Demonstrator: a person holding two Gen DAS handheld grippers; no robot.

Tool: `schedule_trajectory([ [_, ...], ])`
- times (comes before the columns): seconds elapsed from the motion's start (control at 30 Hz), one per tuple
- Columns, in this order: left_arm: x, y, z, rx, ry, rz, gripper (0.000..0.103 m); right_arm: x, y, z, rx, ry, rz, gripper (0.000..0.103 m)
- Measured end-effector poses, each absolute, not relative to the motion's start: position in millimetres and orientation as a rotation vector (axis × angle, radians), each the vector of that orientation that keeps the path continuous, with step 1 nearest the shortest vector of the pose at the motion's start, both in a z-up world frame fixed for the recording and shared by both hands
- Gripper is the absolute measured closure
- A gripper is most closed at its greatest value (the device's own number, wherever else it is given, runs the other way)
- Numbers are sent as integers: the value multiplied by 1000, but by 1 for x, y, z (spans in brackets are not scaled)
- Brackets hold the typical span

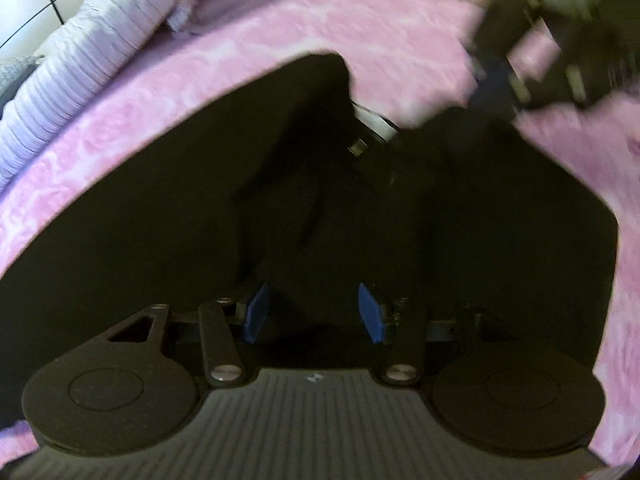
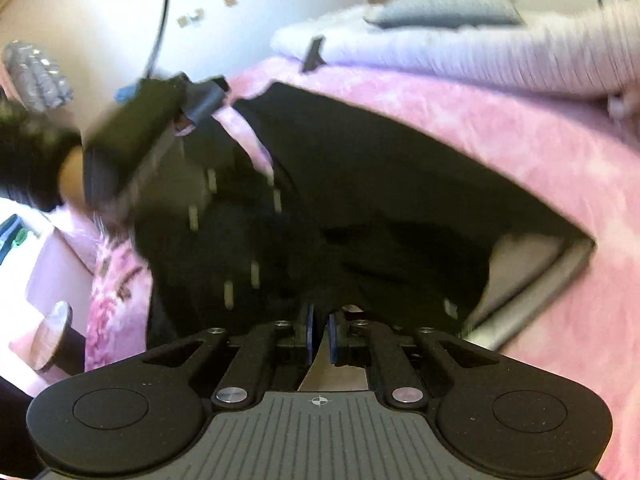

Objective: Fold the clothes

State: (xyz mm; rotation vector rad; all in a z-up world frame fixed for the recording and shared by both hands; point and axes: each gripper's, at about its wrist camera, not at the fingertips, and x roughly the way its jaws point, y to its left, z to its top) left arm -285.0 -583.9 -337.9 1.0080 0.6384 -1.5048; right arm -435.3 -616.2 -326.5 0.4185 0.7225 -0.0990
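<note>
Black garment [image 1: 280, 200] on the pink blanket [image 1: 400, 32]: soft, light, limp; best pinched at its edges. Right gripper [image 2: 320, 330] clenched on its hem; left gripper [image 1: 312, 312] released above the cloth.

pink blanket [image 1: 280, 40] bare around black garment [image 1: 160, 220].

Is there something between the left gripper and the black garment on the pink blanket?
Nothing visible. The left gripper hangs with its jaws apart directly over the black garment, with only dark cloth below. The right gripper is off to the side, already closed on the cloth.
</note>
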Motion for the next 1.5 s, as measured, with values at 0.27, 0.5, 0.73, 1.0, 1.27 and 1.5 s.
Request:
schedule_trajectory([
  [0.27, -303, -586, -349, 1022, 608, -1439, 58, -426, -637, -335, 532, 721, -190, 83],
  [0.5, -319, -584, -344, 979, 587, -1378, 58, -443, -668, -362, 683, 746, -361, 46],
  [0.73, -339, -584, -352, 959, 612, -1381, 58, -437, -695, -384, 671, 736, -325, 46],
  [1.0, -339, -571, -337, 906, 598, -1342, 58, -454, -724, -400, 1036, 737, -188, 92],
  [1.27, -335, -555, -328, 901, 625, -1239, 58, -475, -725, -414, 1251, 744, -298, 92],
  [1.5, -331, -496, -287, 902, 651, -1018, 58, -479, -680, -365, 983, 917, -572, 35],
])
